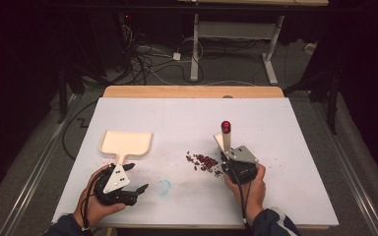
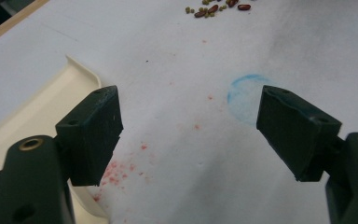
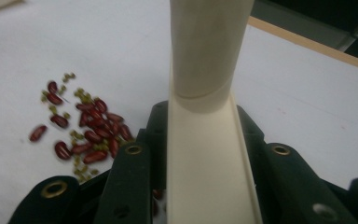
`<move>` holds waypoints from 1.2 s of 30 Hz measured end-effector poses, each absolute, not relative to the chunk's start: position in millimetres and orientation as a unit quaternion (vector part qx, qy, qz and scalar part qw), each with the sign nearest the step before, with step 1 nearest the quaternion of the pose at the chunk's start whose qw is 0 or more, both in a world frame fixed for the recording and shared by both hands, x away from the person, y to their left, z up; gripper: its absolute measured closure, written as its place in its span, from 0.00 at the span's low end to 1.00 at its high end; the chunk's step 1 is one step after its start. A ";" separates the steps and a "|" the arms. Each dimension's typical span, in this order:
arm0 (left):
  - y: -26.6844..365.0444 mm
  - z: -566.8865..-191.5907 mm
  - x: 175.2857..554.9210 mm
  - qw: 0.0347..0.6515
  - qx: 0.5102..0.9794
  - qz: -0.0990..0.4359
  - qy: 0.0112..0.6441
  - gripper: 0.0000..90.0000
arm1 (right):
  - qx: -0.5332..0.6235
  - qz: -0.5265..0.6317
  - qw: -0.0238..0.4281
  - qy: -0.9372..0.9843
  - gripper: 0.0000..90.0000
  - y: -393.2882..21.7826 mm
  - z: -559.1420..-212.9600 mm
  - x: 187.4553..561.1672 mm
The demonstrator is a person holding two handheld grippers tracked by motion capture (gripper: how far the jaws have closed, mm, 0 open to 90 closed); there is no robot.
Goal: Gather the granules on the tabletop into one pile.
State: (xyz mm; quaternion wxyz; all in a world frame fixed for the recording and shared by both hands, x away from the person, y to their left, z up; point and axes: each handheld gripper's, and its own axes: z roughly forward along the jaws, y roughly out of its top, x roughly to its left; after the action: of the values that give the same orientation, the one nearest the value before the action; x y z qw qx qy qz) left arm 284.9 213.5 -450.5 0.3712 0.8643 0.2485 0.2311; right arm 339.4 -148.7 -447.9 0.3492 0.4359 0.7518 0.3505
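Right gripper (image 1: 228,156), fingers clamped on a brush (image 1: 225,137), nears beans (image 1: 204,162) mid-frame; left gripper (image 1: 133,178), fingers apart, must next take the dustpan (image 1: 126,142).

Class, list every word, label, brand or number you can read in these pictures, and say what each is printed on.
None: no readable text anywhere. The dustpan, brush handle and white table cover are plain; the blue ring on the cover is a smudged mark, not a letter.
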 end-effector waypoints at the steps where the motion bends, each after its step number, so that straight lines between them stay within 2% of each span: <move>1: 212.6 -450.3 284.3 0.373 0.865 0.229 0.246 0.24 | 0.437 0.352 0.352 0.749 0.75 -143.2 -448.5 340.1; 7: 213.1 -452.4 284.8 0.373 0.868 0.218 0.246 0.23 | 0.431 0.362 0.356 0.746 0.75 -113.9 -452.5 344.5; 14: 213.1 -452.4 285.2 0.374 0.867 0.217 0.247 0.23 | 0.423 0.374 0.364 0.741 0.75 -110.6 -450.7 346.5; 23: 213.8 -452.2 284.9 0.374 0.867 0.218 0.247 0.23 | 0.425 0.402 0.356 0.729 0.75 -143.3 -426.8 342.0; 27: 214.2 -452.2 284.3 0.373 0.867 0.218 0.248 0.23 | 0.424 0.404 0.335 0.738 0.75 -166.2 -417.9 331.4; 36: 213.1 -452.6 285.4 0.371 0.868 0.216 0.248 0.23 | 0.436 0.374 0.296 0.763 0.75 -193.1 -433.4 304.5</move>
State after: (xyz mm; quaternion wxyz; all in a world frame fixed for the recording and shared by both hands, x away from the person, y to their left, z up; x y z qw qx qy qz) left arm 285.4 213.1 -452.6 0.3714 0.8681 0.2480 0.2165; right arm 304.5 -193.1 -433.4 0.2961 0.4360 0.7633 0.3736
